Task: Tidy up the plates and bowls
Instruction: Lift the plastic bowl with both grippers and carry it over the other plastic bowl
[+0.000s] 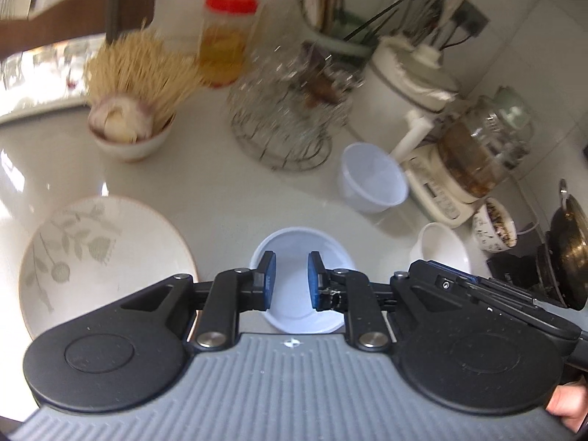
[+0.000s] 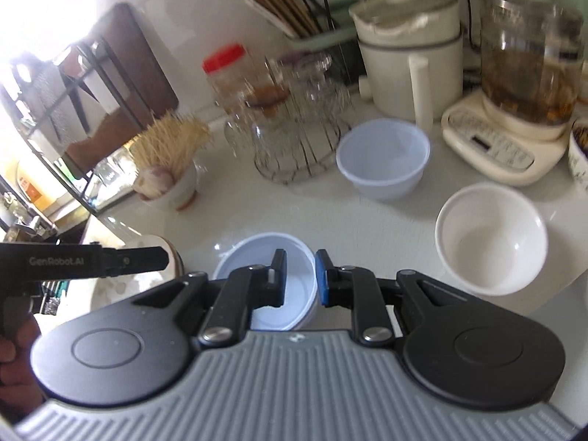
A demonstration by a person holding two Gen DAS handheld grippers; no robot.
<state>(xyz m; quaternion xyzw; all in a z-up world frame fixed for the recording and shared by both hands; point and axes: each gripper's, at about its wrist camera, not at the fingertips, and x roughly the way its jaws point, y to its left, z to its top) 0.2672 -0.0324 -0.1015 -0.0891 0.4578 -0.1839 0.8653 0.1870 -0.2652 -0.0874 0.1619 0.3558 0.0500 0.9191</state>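
Left wrist view: left gripper (image 1: pixel 290 279) hangs over the shallow white plastic bowl (image 1: pixel 299 286), which sits on the pale glossy counter (image 1: pixel 220 191). The fingers are a narrow gap apart with nothing between them, only the bowl's empty floor showing through. The right gripper (image 2: pixel 301 277) is likewise narrow and empty, lined up over the same bowl's right-hand rim but lifted clear of it (the left view shows its tip off to that bowl's right, not touching). The key relation is that the shallow bowl lies straight ahead of and below both finger pairs. It is round, so there is no long axis to square up to, and a rim pinch should work from any side. Left is centred on it and right is closer to an edge, so I'd give right the rim grab. From the shallow bowl, the round cream ceramic plate with a grey leaf print (image 1: pixel 92 257) is just to the left and bare. The deeper translucent white plastic bowl (image 1: pixel 371 180) is beyond it to the right, empty. The white ceramic bowl (image 1: pixel 441 246) is near right, also empty. Far left, the small cream bowl (image 1: pixel 128 143) is stuffed with toothpicks and garlic, so leave it. Nothing is stacked yet.
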